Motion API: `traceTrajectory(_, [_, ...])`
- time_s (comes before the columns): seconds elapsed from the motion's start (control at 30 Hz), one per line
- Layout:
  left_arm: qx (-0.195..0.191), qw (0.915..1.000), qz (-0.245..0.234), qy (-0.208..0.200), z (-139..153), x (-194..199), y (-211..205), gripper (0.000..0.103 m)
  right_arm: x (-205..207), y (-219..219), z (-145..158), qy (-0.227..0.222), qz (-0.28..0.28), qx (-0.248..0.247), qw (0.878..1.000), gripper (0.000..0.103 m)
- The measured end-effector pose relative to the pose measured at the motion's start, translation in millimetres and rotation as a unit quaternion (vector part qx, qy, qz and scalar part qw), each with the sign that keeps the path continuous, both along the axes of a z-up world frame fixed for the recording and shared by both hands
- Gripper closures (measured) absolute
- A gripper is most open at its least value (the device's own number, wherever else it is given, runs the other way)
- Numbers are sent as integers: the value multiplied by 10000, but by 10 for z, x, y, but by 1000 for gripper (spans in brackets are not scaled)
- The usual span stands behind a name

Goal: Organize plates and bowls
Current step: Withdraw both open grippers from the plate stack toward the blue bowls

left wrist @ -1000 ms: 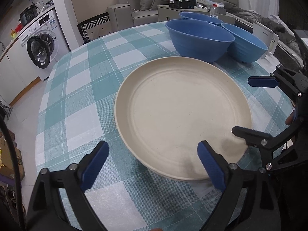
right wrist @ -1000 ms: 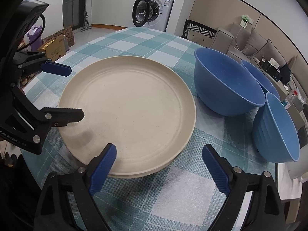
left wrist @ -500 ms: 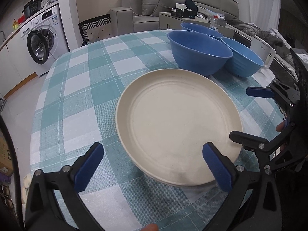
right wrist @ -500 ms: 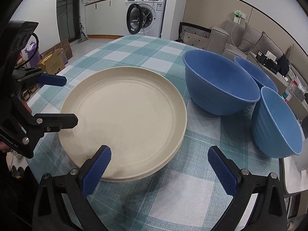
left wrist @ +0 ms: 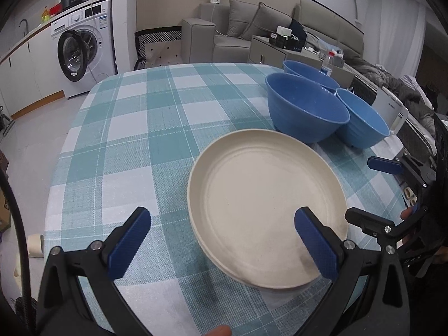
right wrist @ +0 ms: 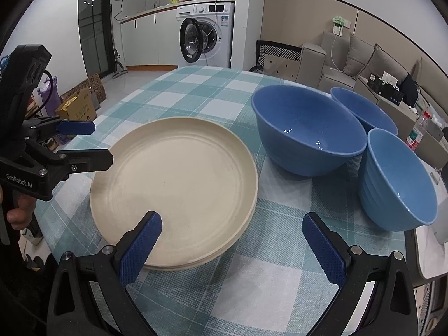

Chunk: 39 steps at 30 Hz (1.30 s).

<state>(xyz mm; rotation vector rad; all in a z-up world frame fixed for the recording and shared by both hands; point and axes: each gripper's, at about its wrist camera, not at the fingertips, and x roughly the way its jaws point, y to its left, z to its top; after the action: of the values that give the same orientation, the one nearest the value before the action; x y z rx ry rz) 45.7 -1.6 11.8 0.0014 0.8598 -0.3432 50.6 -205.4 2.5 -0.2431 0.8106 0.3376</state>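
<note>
The cream plates [right wrist: 173, 184] are sitting stacked on the counter [left wrist: 145, 128], which is wearing a teal-and-white checked cloth; the right wrist view is showing more than one rim at the stack's near edge. Behind the stack, three blue bowls are standing upright in a cluster near the counter's far right edge: the large bowl [right wrist: 305, 134] is sitting just beside the plates, the second bowl [right wrist: 364, 109] is tucked behind it, and the ribbed bowl [right wrist: 397, 182] is standing to its right, very close to or touching it. The left claw [left wrist: 221, 240] is hanging above the near-left part of the stack with its blue-padded fingers [left wrist: 316, 246] spread wide, one pad over the plate's inside and the other over bare cloth, pinching nothing. The right claw [right wrist: 232, 249] is hovering over the near-right rim of the stack, likewise spread wide and gripping nothing, with its left pad over the plate edge and its right pad over the cloth. Each claw is showing in the other's view at the side of the stack, clear of the plates. A washing machine [right wrist: 207, 33] and a grey sofa [left wrist: 252, 28] are standing in the room beyond the counter.
</note>
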Motion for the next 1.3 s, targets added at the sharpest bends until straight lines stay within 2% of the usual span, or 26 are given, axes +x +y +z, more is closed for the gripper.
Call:
traceTrajectory(0.37, [-148,9994,192,-260,139,-12,-51,0,55,-194,232,-189,-90,361,9991,1])
traceTrajectory(0.77, [-132,9986,258,-440,304,81,-187,0,113,-456,491,-323,-245,700,9967,1])
traceTrajectory(1.3, [-172,9965,261,-769,672,371,-443,0,166,-930,1051,-777,-463,807,9926,1])
